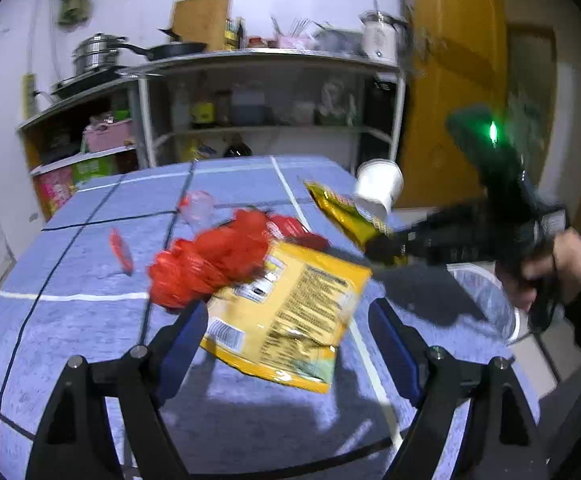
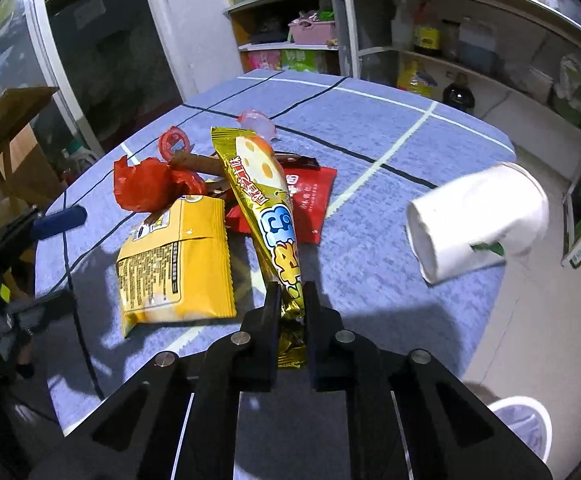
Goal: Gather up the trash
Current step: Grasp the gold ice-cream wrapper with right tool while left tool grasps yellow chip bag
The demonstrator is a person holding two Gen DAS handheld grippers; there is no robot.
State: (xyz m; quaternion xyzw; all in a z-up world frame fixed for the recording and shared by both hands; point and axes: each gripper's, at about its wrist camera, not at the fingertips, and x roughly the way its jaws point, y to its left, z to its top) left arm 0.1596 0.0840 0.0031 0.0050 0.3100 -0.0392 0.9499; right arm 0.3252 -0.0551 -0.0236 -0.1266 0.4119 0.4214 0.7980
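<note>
Trash lies on a blue checked tablecloth [image 2: 370, 128]. My right gripper [image 2: 290, 300] is shut on the tail of a long gold snack wrapper [image 2: 262, 200], also seen in the left wrist view [image 1: 346, 216]. A white paper cup [image 2: 478, 224] is in mid-air to the right, also in the left wrist view [image 1: 378, 184]. My left gripper [image 1: 286, 320] is open around a yellow snack bag [image 1: 286, 316], also seen in the right wrist view [image 2: 174, 264]. A crumpled red plastic bag [image 1: 210, 260] and a red packet [image 2: 310, 200] lie behind.
A white bin [image 1: 486, 304] stands on the floor off the table's right edge, also in the right wrist view [image 2: 526, 420]. Metal shelves [image 1: 266, 92] with pots and bottles stand behind the table. A clear jelly cup [image 2: 256, 122] and red ring [image 2: 174, 144] lie farther back. A wooden chair [image 2: 6, 136] is at left.
</note>
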